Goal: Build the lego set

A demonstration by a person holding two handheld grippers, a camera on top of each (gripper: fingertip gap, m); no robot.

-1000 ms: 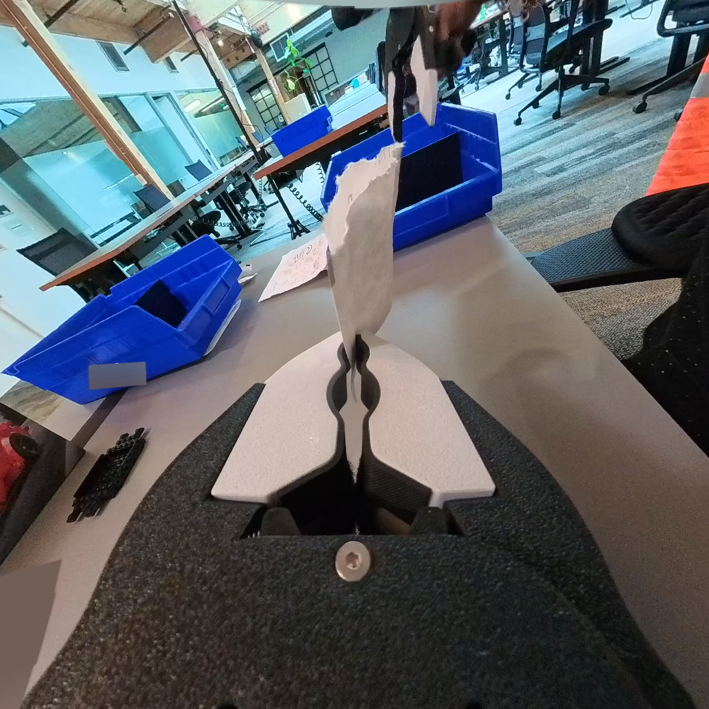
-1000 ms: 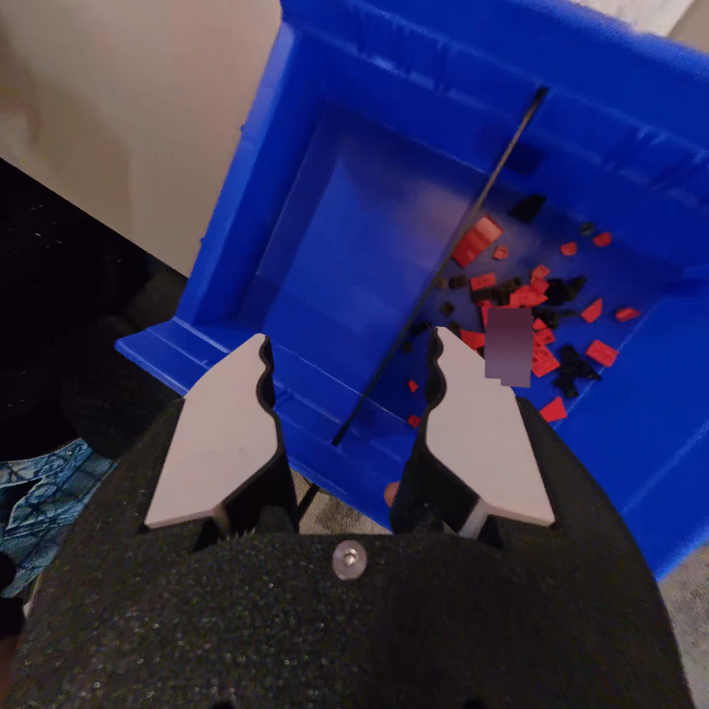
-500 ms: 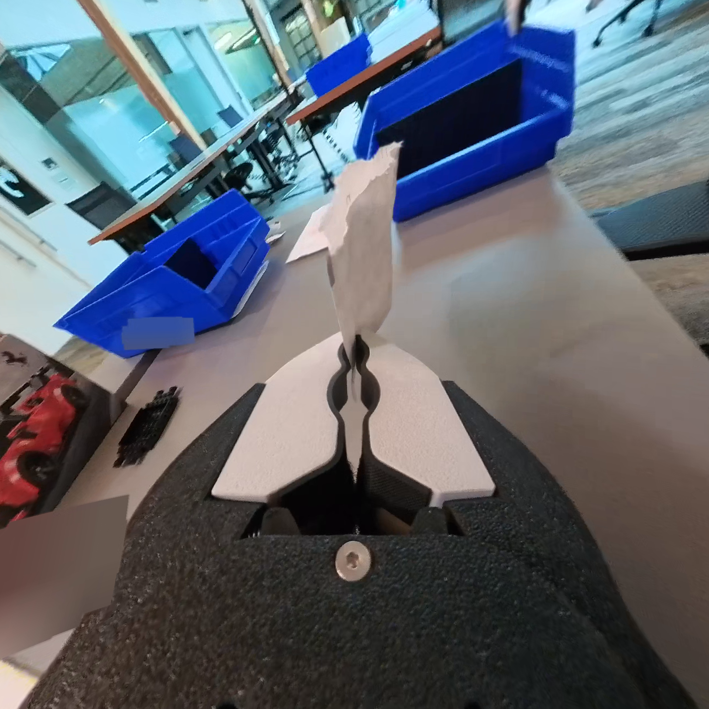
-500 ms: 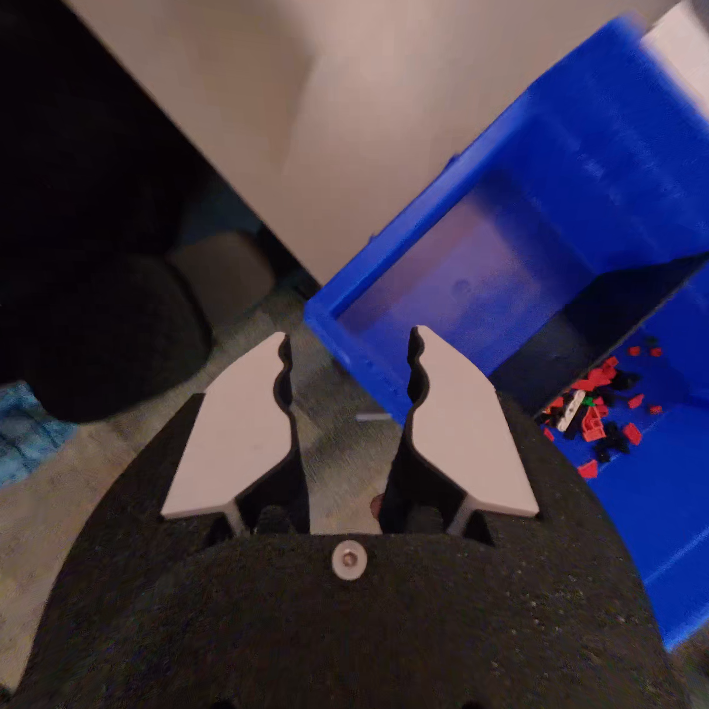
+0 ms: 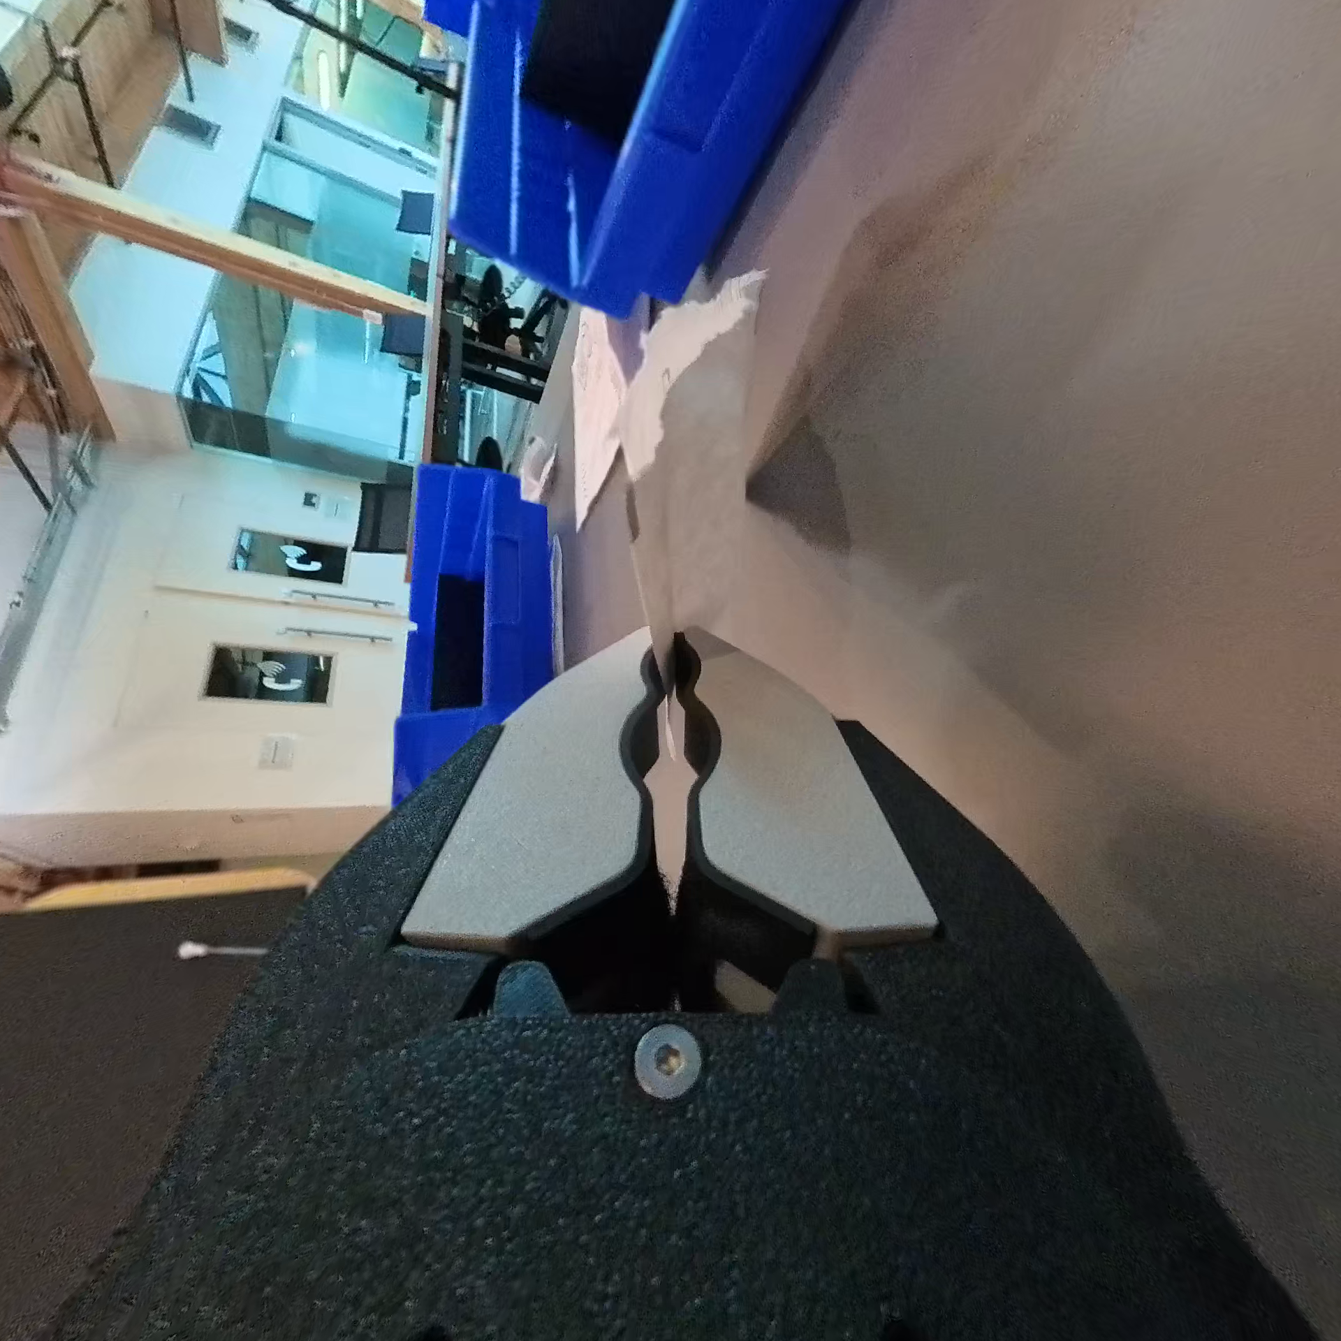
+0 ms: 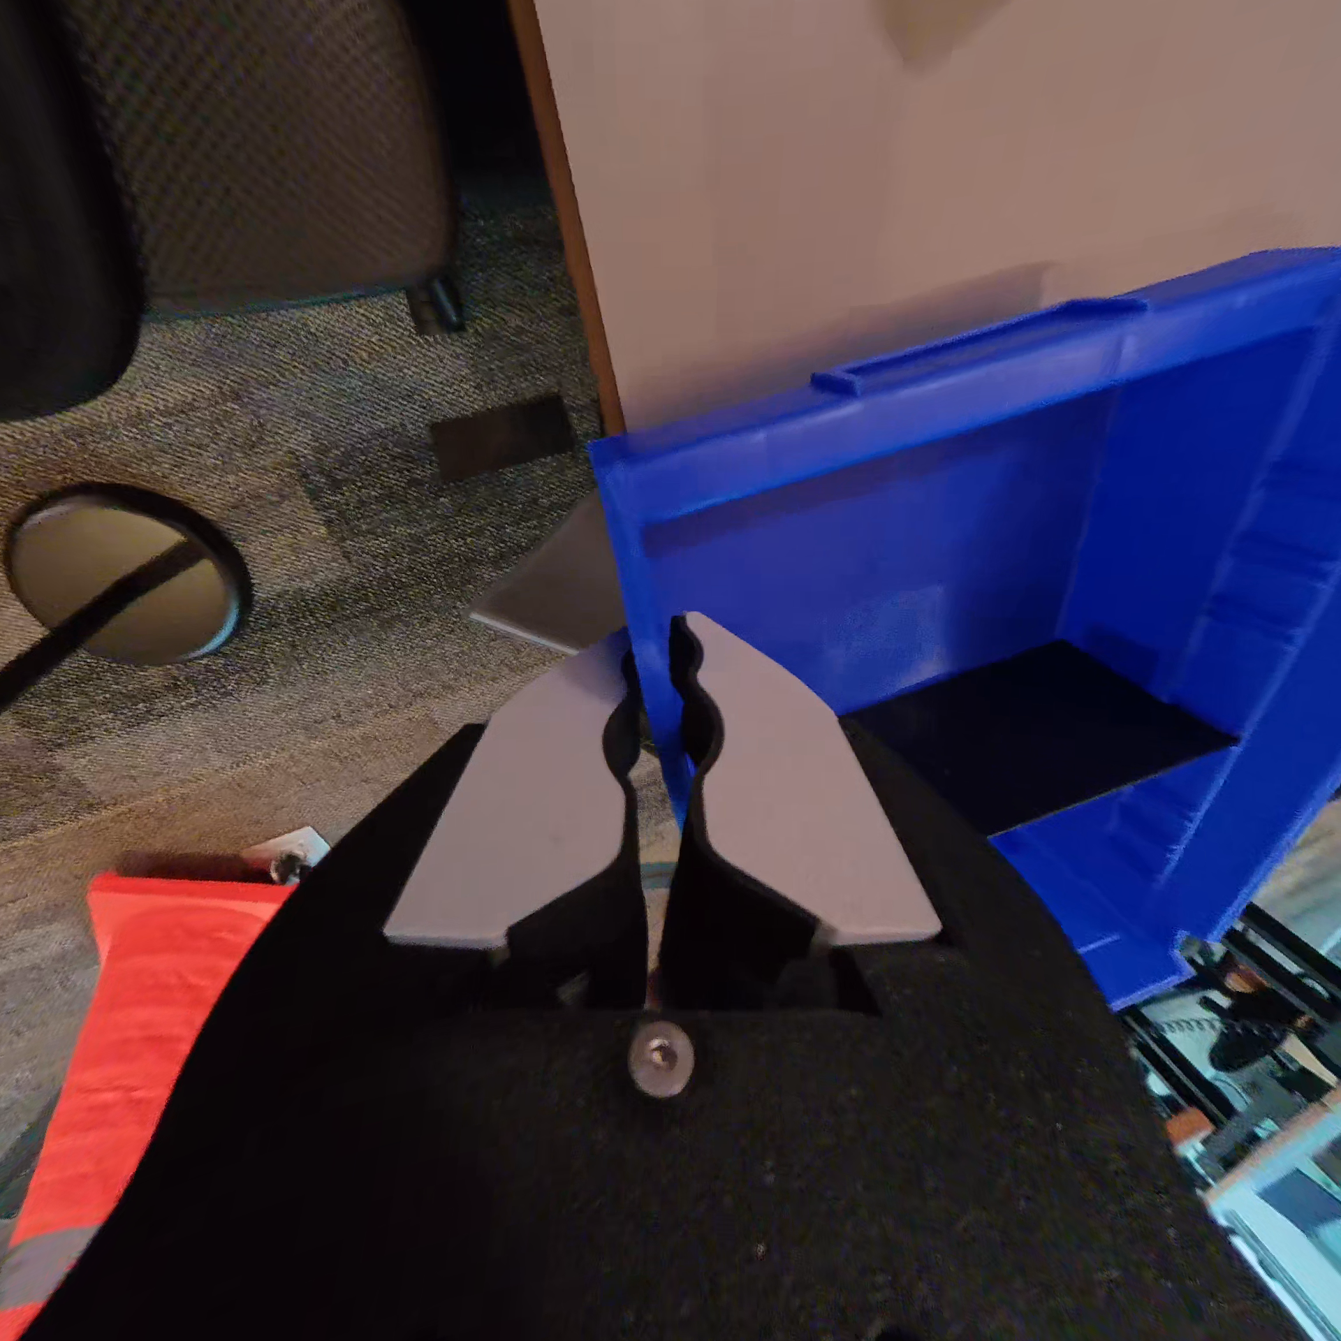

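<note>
Two claws busy: left claw (image 5: 671, 653) pinches a torn white paper scrap (image 5: 689, 450) over the grey counter (image 5: 1052, 363), right claw (image 6: 657, 653) clamps the side wall of a blue bin (image 6: 907, 580) at the counter's edge.

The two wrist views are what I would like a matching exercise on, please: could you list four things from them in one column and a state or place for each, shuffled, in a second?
Things
1. left gripper
2. right gripper
3. red cloth
4. black divider

States or places
A. lying on the carpet, low on the left
B. shut on the wall of the blue bin
C. sitting inside the blue bin
D. shut on a strip of torn white paper

Pairs: 1-D, 2-B, 3-A, 4-C
</note>
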